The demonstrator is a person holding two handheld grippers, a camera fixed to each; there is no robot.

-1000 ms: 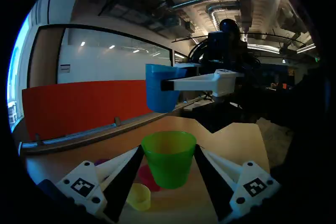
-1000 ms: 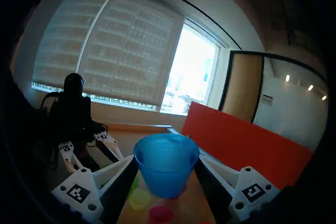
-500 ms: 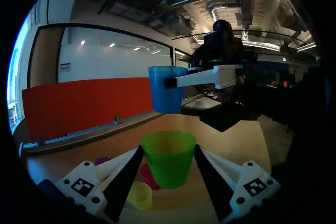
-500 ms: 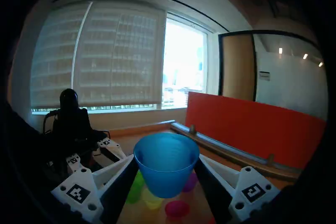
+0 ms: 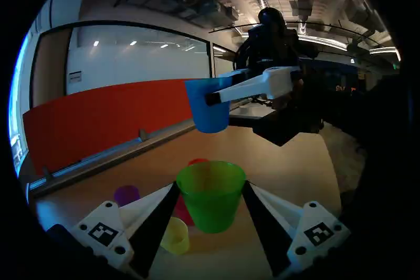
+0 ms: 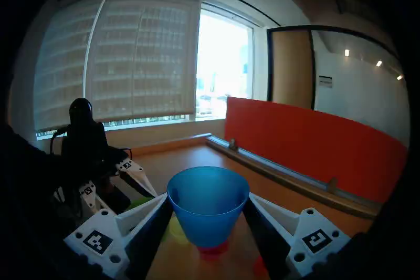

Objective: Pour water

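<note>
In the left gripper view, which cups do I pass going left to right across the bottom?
purple cup → yellow cup → green cup. The red cup peeks out from behind the green one, so I leave it out.

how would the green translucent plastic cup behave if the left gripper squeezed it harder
The green translucent plastic cup looks thin-walled, so it would probably flex rather than crack. Its smooth sides taper toward the base, so it might slip upward between the fingers. It seems light, though any water inside cannot be seen.
</note>
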